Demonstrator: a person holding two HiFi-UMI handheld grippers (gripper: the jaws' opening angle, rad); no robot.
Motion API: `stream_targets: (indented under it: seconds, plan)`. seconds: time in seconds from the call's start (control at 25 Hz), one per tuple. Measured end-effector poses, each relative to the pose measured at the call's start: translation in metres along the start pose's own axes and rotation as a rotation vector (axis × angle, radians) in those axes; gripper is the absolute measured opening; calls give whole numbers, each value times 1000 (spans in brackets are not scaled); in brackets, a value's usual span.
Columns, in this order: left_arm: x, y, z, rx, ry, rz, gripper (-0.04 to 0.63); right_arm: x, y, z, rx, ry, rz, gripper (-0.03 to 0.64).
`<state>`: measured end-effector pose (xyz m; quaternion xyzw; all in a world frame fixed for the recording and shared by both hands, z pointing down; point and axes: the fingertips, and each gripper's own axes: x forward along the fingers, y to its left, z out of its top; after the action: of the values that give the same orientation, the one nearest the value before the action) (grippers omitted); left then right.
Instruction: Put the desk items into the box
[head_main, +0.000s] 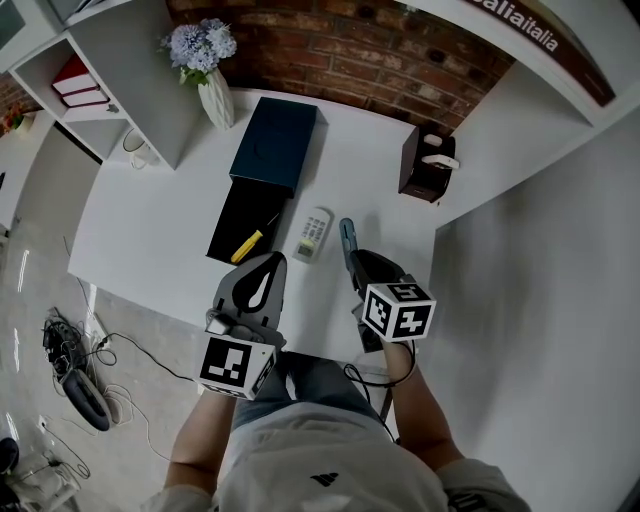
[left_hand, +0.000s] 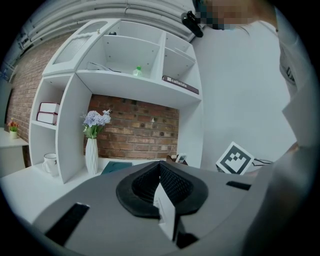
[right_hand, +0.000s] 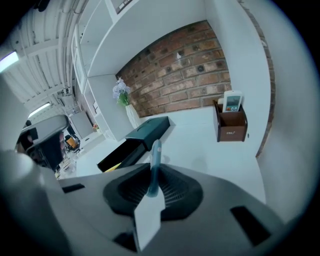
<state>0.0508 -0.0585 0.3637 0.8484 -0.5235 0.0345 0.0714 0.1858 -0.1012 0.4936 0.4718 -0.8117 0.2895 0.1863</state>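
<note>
My right gripper (head_main: 353, 262) is pinching a thin blue stick (head_main: 346, 238). The jaws press on its lower end, and the rest pokes out past the tips. It hangs in the air to the right of the box (head_main: 240, 215), not touching the desk (head_main: 150, 220).

My left gripper (head_main: 268, 260) has its jaws pressed together with nothing in them. It is just in front of the box, on my side.

The box is black and open. A yellow thing (head_main: 247, 246) lies inside, at the near end. The dark blue lid (head_main: 275, 143) lies at the box's far end, touching it.

A white remote (head_main: 314, 234) lies on the desk just right of the box. A vase with flowers (head_main: 216, 98) stands behind the box, to the left. A brown holder (head_main: 425, 165) stands well off to the right of the box.
</note>
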Motion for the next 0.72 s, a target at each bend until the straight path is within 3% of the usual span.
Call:
stream_targets:
  seconds: [0.28, 0.72]
  plan:
    - [-19, 27, -2, 2, -6, -2, 11, 1, 53, 19, -20, -48, 60, 61]
    - [-39, 90, 18, 25, -32, -60, 11, 22, 131, 41, -33, -88, 53, 61]
